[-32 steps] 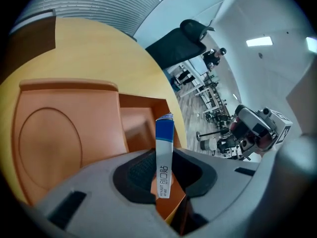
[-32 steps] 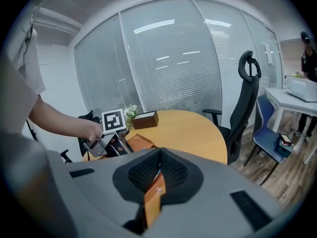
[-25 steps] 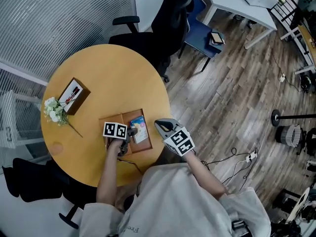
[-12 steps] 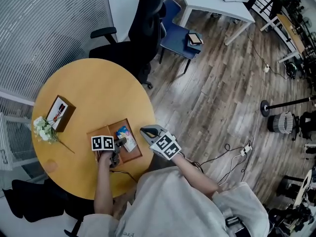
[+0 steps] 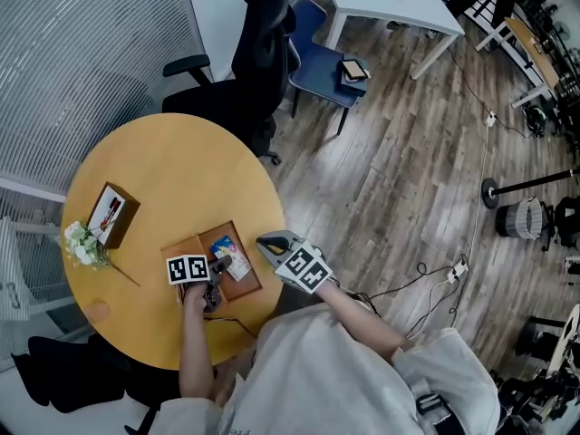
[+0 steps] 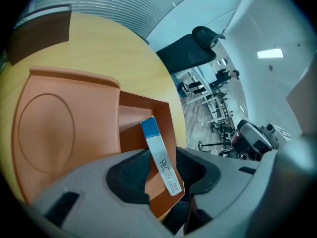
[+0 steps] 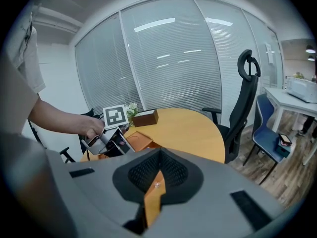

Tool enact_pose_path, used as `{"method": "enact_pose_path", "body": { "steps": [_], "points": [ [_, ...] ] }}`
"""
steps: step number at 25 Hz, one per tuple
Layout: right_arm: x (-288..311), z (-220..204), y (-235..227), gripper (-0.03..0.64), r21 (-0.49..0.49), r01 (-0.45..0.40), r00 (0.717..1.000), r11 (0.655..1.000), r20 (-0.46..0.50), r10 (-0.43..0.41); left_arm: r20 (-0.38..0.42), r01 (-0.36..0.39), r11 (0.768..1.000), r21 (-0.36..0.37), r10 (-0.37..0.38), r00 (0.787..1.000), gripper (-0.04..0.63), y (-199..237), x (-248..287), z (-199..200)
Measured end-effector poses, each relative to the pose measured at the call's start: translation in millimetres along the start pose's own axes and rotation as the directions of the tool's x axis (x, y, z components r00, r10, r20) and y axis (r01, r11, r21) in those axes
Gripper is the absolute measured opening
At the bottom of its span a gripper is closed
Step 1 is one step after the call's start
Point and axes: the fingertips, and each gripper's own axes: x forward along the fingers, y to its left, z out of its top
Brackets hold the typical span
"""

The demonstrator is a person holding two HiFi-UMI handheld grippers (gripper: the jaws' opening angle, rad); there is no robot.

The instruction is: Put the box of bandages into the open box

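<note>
1. Since a second ago, the left gripper's (image 6: 162, 156) jaws have been opening. They now stand apart around the box of bandages (image 6: 157, 144), with a gap showing at the right pad.
2. That slim carton stands on its narrow edge inside the open box (image 6: 166, 110), leaning slightly.
3. On the right gripper (image 7: 158, 158) the jaws are together and hold nothing. It hovers at the table's (image 6: 114, 53) near edge, apart from the open box.
4. Both tools have grey moulded bodies and black ribbed pads.
5. The open box is matte terracotta-brown, and its flat lid (image 6: 59, 128) carries a pressed circle.
6. The round table has a smooth yellow top.
7. The carton's edge is white with a blue band at the top. The dark print along it is too small to read.
</note>
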Motion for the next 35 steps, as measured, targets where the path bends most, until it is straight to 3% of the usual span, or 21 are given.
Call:
{"method": "enact_pose_path", "body": {
  "steps": [13,16,20,28,35],
  "points": [
    [-25.0,4.6,6.8,-0.003,-0.073,-0.114,0.993,0.991,-0.001,0.114,0.06,-0.142,0.99,-0.023,0.143,0.988,0.187,7.2,-13.8,-14.1],
    [-39.5,6.1,0.1,-0.003,-0.091,-0.114,0.993,0.989,0.006,0.115,0.049,-0.168,0.986,-0.011,0.169,0.984,0.192,3.9,-6.0,-14.5],
    [-41.1,-1.0,-7.1,-0.003,-0.073,-0.114,0.993,0.991,0.006,0.115,0.108,-0.213,0.977,0.009,0.211,0.971,0.193,-2.8,-18.7,-2.5],
    [-19.3,-5.7,14.0,-0.003,-0.06,-0.201,0.98,0.978,-0.013,0.2,0.291,-0.291,0.957,0.001,0.278,0.915,0.194,-23.9,-63.5,-6.7],
    [-10.5,-12.3,42.1,-0.003,-0.087,-0.264,0.964,0.961,-0.041,0.261,0.453,-0.23,0.966,-0.117,0.258,0.853,0.206,-43.7,-91.6,-34.6]
  ]
}}
